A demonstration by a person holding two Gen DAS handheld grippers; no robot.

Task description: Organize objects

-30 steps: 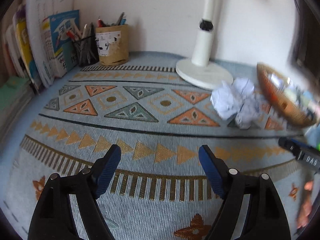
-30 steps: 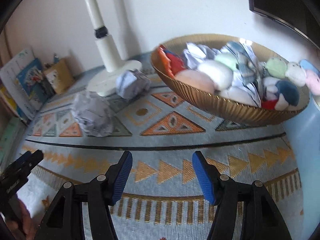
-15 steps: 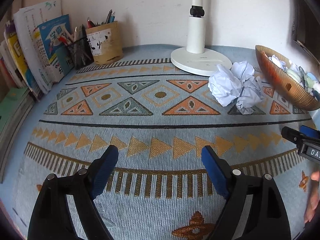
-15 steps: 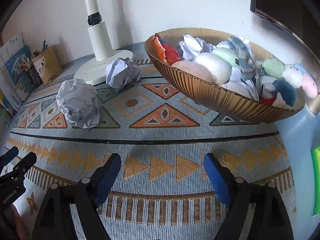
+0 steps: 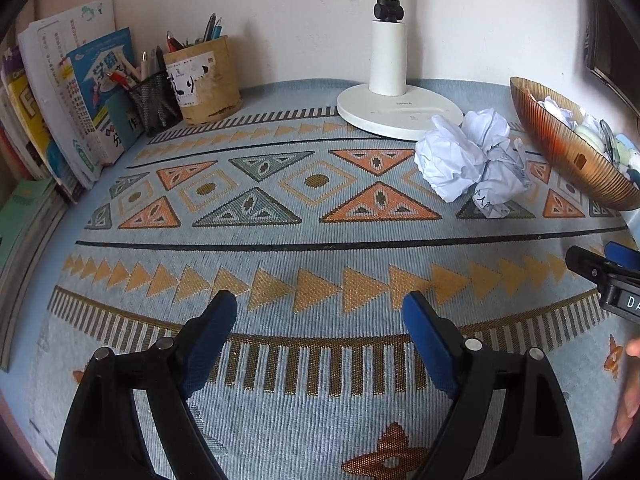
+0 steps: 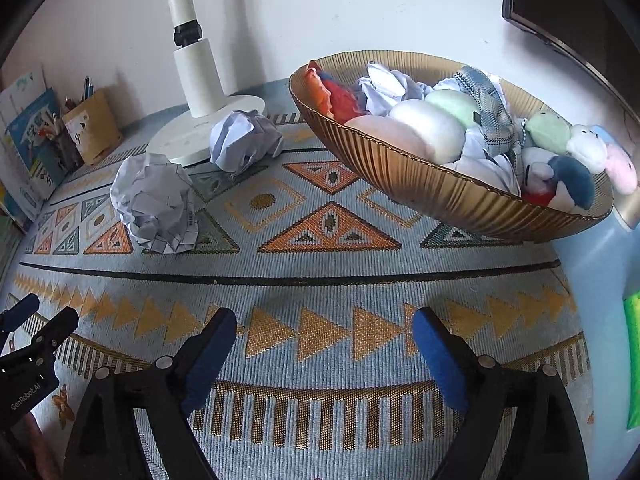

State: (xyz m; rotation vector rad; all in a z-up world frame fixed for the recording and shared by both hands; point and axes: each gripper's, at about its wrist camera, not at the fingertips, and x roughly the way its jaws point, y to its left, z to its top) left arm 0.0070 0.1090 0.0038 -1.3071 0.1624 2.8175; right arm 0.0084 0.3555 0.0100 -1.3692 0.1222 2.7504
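Observation:
Two crumpled paper balls lie on the patterned cloth near the lamp base: one nearer (image 6: pixel 156 202), one further back (image 6: pixel 244 140). In the left wrist view they overlap as a nearer-left ball (image 5: pixel 444 164) and a right ball (image 5: pixel 500 168). A ribbed gold bowl (image 6: pixel 420 176) at the right holds plush toys and crumpled paper; its wall shows in the left wrist view (image 5: pixel 568 156). My left gripper (image 5: pixel 320 320) is open and empty above the cloth. My right gripper (image 6: pixel 324 336) is open and empty, short of the bowl and paper balls.
A white lamp base (image 5: pixel 400 110) stands at the back. Two pen holders (image 5: pixel 200 80) and upright books (image 5: pixel 68 92) line the back left. The right gripper's tip shows at the left view's right edge (image 5: pixel 600 272). A green object (image 6: pixel 632 360) lies far right.
Both grippers have drawn back and steadied; the paper balls and bowl sit further from them. The right gripper's jaws have widened. Nothing was picked up.

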